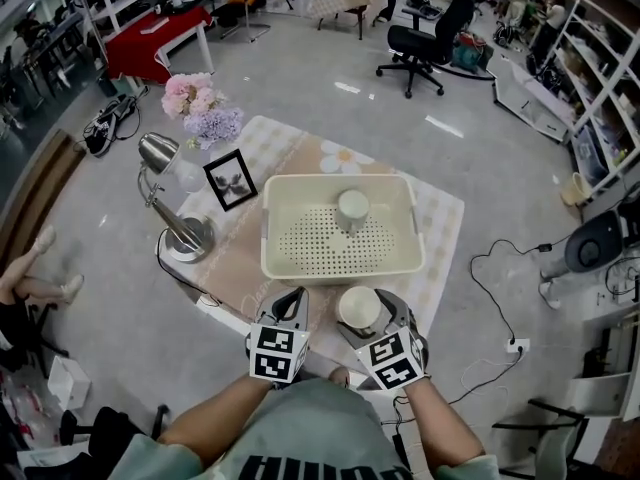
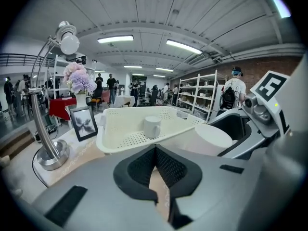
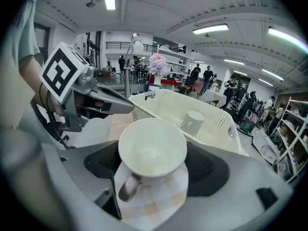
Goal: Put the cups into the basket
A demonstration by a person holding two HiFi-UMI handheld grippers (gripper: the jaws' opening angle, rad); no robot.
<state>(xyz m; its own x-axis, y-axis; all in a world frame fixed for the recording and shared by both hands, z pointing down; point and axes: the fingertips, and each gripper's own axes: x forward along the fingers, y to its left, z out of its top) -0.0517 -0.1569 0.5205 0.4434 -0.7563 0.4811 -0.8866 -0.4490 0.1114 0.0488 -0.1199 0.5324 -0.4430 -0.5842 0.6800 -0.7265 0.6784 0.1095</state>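
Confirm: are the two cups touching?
Apart. Head view: far cup sits inside the basket; near cup stands outside its wall, within the right gripper.

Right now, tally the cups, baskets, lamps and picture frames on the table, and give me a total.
Cups: 2
Basket: 1
Lamp: 1
Picture frame: 1
Total: 5

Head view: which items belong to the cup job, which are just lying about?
Job: white ceramic cup in right gripper jaws; second white cup; cream perforated plastic basket.
Lying about: chrome desk lamp; black picture frame; pink-purple flower bunch.
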